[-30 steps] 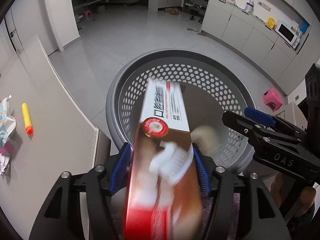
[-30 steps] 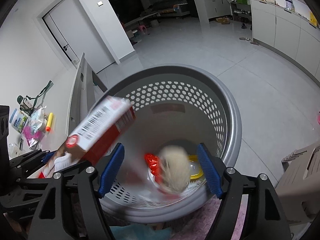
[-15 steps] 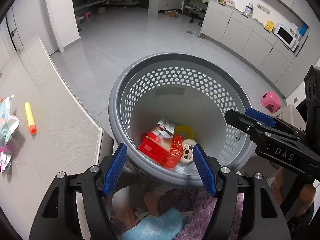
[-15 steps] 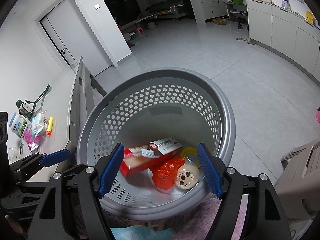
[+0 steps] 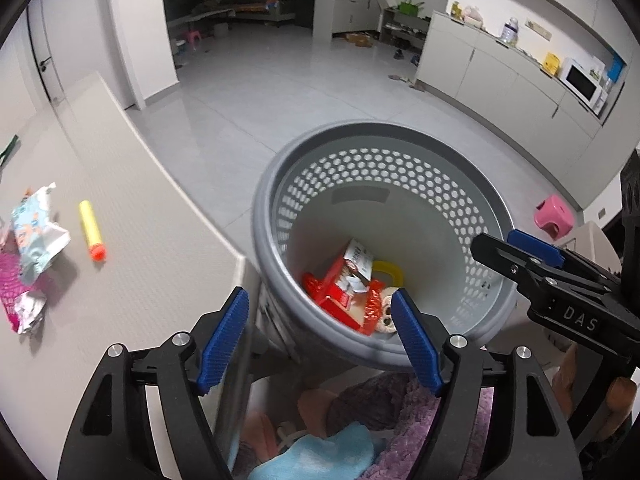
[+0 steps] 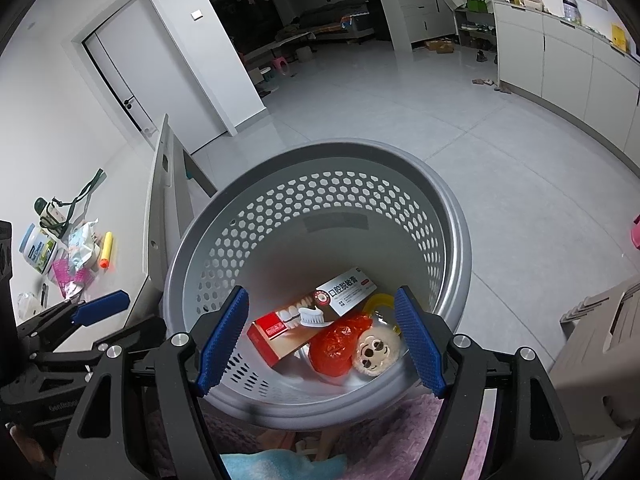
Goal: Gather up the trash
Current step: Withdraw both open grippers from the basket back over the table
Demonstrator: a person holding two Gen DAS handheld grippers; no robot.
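Letting go over the basket (image 6: 460,240) is done with, judging by what lies in it: the toothpaste box (image 6: 308,320) rests flat on the bottom, touching the red wrapper (image 6: 340,344) and the small round plush face (image 6: 376,350), with a yellow ring (image 5: 390,274) behind them. Your left gripper (image 5: 320,336) has just been opening its jaws; they stand wide with nothing between them. Your right gripper (image 6: 322,336) is also wide and empty, poised over the basket's near rim.

The step in hand, as I read it, is going back for more. The remaining litter sits well apart from the basket, on the grey table (image 5: 132,264) to your left: a crumpled wipes packet (image 5: 36,232), a pink wrapper (image 5: 16,292) partly under it, and a yellow foam dart (image 5: 91,230) just beside them. The right wrist view also shows a white jar (image 6: 38,250) and a green strap (image 6: 80,196) farther back; whether those count as trash I cannot tell.

Keep the jaws wide while you swing left. The dart looks likely to roll, so close across its middle. The packet is soft and flat; pinch a raised fold, not the whole sheet.
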